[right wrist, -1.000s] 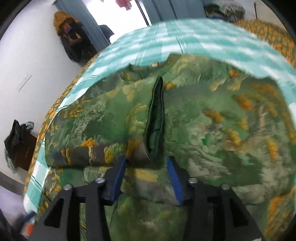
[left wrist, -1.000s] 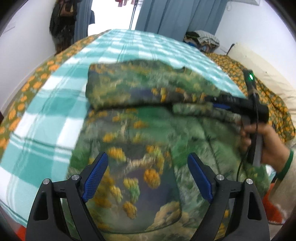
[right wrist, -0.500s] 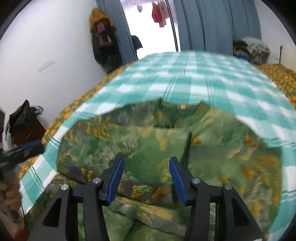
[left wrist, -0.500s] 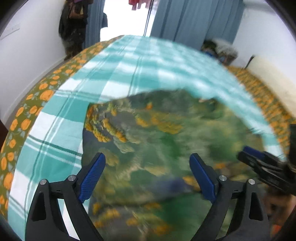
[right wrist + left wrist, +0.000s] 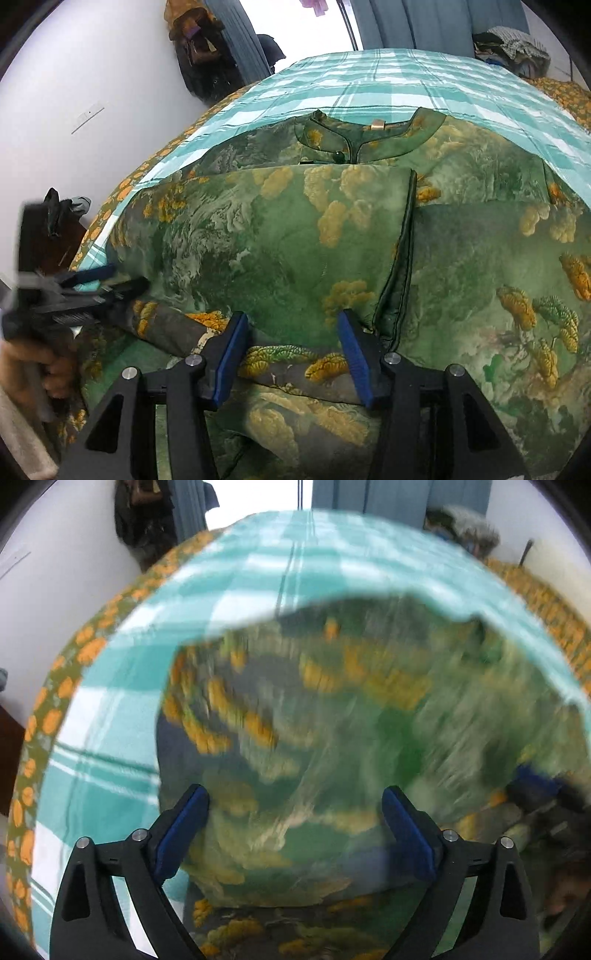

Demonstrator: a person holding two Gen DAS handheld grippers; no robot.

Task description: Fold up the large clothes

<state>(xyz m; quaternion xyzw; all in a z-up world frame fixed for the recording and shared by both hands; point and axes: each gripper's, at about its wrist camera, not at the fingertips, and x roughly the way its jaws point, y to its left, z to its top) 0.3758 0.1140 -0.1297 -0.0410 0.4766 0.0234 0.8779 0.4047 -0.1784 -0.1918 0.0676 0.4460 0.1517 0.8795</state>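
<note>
A large green garment (image 5: 295, 240) printed with yellow trees lies on the bed, its lower half folded up toward the buttoned collar (image 5: 354, 140). My right gripper (image 5: 291, 354) is shut on the thick near edge of that fold. My left gripper (image 5: 295, 823) hangs over the garment (image 5: 332, 720) near its left side. Its jaws are wide and still opening, and the pads press on nothing. In the right wrist view the left gripper (image 5: 110, 280) shows blurred at the fold's left end, held by a hand (image 5: 40, 369). The right gripper (image 5: 535, 790) is a dark blur in the left wrist view.
The bed carries a teal checked sheet (image 5: 388, 85) over an orange-flowered cover (image 5: 55, 709). Blue curtains (image 5: 424, 22) and a heap of clothes (image 5: 509, 44) stand beyond it. A dark bag (image 5: 195, 44) hangs on the left wall, with dark furniture (image 5: 55, 240) below.
The left gripper swung from the garment's near hem to its left side and its jaws widened a little. The right gripper, still holding the fold, drew back and sank; the collar came into view.
</note>
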